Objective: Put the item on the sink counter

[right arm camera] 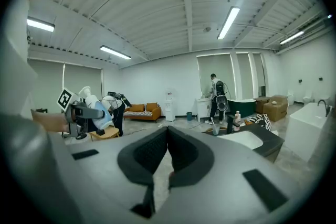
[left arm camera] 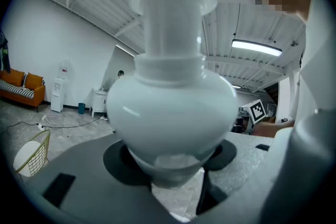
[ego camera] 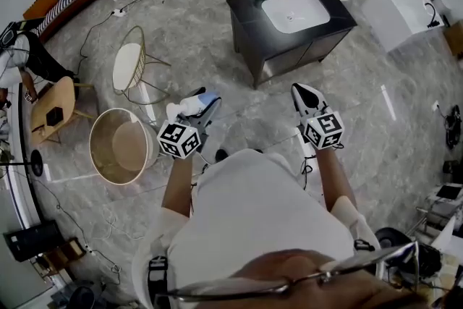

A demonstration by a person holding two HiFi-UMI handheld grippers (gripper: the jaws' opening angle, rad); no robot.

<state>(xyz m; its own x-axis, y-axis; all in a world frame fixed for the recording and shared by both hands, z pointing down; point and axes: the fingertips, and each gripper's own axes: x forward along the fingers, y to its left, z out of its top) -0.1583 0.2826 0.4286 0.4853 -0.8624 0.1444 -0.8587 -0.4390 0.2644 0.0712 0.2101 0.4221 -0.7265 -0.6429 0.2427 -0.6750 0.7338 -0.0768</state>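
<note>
White bottle (left arm camera: 170,107) gripped in left tongs (ego camera: 203,111); right tongs (right arm camera: 167,150) clenched, empty. Sink worktop (ego camera: 247,11) seen well apart ahead: pick-up judged done, carry and set-down left.

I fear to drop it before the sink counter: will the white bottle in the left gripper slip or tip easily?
Probably slippery: the bottle looks glossy and rounded where the fingers press it. It seems tall with a narrow neck, so it may tip when set on the sink counter. Likely stiff plastic, not fragile.
</note>
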